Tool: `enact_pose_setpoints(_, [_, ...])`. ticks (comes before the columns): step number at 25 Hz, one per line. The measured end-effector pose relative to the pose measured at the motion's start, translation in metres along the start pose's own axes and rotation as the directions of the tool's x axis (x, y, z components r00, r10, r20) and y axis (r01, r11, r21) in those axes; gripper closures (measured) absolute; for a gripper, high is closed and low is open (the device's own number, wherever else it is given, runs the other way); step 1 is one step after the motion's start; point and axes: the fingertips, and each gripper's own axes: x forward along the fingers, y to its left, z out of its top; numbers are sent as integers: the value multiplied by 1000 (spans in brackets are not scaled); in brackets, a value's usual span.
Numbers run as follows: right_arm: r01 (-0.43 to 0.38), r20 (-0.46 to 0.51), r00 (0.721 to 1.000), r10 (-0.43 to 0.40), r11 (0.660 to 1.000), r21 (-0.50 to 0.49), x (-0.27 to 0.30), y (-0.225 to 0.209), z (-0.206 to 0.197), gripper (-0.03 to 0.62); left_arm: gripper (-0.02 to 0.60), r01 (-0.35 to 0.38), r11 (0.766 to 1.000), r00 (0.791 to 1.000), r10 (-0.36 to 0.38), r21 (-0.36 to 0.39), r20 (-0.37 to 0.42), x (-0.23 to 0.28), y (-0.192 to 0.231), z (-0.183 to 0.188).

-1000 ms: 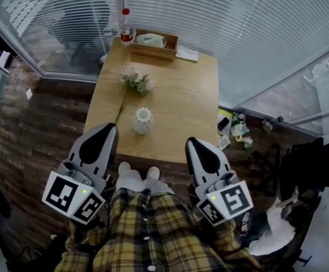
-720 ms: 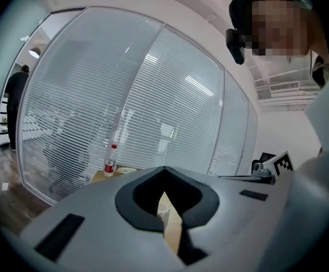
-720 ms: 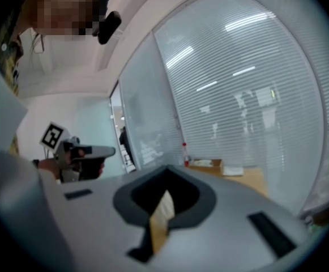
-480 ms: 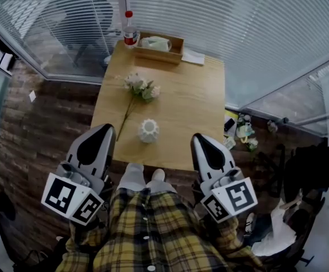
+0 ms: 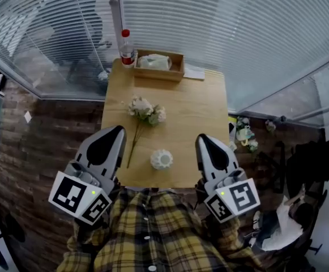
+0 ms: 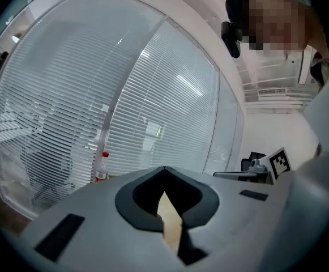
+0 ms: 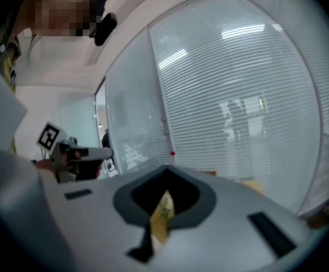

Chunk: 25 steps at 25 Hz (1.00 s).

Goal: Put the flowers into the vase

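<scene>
A bunch of pale flowers (image 5: 146, 110) lies on the wooden table (image 5: 195, 118), its long stem (image 5: 134, 145) running toward the near edge. A small white ribbed vase (image 5: 161, 159) stands upright near the table's front edge, just right of the stem. My left gripper (image 5: 118, 134) hangs at the table's near left corner, left of the stem, shut and empty. My right gripper (image 5: 203, 140) is at the near right, right of the vase, shut with nothing in it. In both gripper views the jaws meet, with only a sliver of table showing between them.
At the table's far end sit a wooden tray (image 5: 158, 65) holding a light cloth, a clear bottle with a red cap (image 5: 127, 49) and a white paper (image 5: 194, 72). Glass walls with blinds stand beyond. Clutter lies on the floor (image 5: 242, 136) at the right.
Both grippers and the view have advanced toward the table. The vase and stem now sit between the two grippers, and the table's front edge is right at the person's plaid shirt.
</scene>
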Motion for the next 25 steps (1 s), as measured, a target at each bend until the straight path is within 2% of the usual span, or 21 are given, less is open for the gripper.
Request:
enact_pose_setpoints(5, [43,-26,999,-43,999,14,33,-3,-5,582,572,32,999,998,-33,-13,-48,16,32,-4])
enact_pose_setpoints(9, [62,-41,997,-61,998,22,45,-3,-9,582,572,56,998,995,-59,-31,-84,28,42,-12])
enact_pose_setpoints(15, [64,-76,995,-62,998,25,45,-9,-15,582,572,90,995,989,-95,-49,-110,47,34,-21])
enact_pose_setpoints(25, [4,-88,996,-3,1000,10,42,-12,-9,582,571,89,995,989,-93,-45,-112,64,10,-28])
